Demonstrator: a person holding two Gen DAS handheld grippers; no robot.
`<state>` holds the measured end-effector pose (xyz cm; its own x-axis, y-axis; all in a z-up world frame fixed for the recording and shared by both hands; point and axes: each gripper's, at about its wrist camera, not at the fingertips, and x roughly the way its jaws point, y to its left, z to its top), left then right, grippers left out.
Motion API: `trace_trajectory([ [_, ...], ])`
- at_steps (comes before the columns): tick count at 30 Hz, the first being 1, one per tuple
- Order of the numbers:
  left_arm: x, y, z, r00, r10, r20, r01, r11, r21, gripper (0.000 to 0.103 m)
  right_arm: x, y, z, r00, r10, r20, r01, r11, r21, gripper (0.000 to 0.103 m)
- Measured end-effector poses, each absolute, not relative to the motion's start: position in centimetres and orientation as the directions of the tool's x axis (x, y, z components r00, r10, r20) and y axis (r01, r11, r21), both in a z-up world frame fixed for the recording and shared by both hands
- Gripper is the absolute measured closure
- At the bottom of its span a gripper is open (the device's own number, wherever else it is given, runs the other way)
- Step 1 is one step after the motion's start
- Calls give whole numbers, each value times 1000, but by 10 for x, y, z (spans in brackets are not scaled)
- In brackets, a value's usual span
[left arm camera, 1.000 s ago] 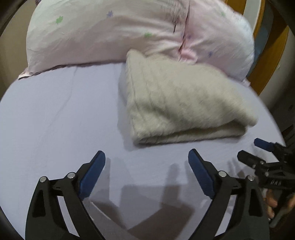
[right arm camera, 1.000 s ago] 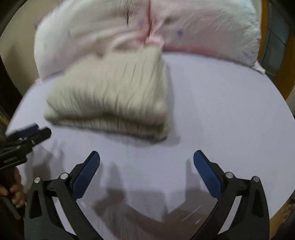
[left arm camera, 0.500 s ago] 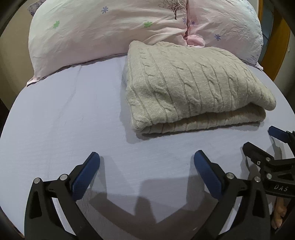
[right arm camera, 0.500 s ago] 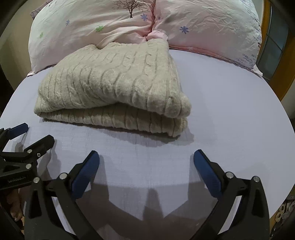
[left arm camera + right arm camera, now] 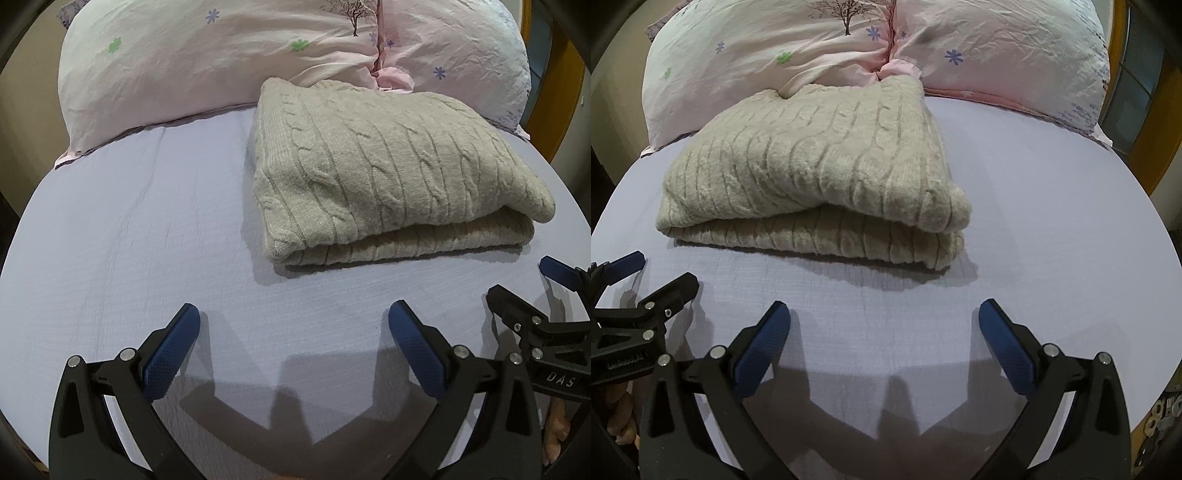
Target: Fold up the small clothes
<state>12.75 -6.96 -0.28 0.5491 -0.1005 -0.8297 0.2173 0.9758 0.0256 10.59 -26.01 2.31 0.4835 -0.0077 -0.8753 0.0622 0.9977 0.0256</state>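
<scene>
A beige cable-knit sweater lies folded in a thick stack on the lavender bed sheet, its far edge touching the pillows. It also shows in the right wrist view. My left gripper is open and empty, hovering over the sheet a short way in front of the sweater. My right gripper is open and empty, also in front of the sweater. The right gripper shows at the right edge of the left wrist view; the left gripper shows at the left edge of the right wrist view.
Two pale pink flower-print pillows lie along the head of the bed behind the sweater, also seen in the right wrist view. A wooden bed frame rises at the right. The sheet stretches to the sweater's sides.
Both grippers have pulled back and steadied in front of the folded sweater; the views went from blurred to sharp. The sweater has stayed folded in place. Both jaws stay open.
</scene>
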Motion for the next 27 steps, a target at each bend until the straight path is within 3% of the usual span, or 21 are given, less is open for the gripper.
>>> trace_trajectory([
  [27,129,-70,-3,530,-95,-843,215,976,25,1,105,-261,24,482,-8,-876,63,998,26,2],
])
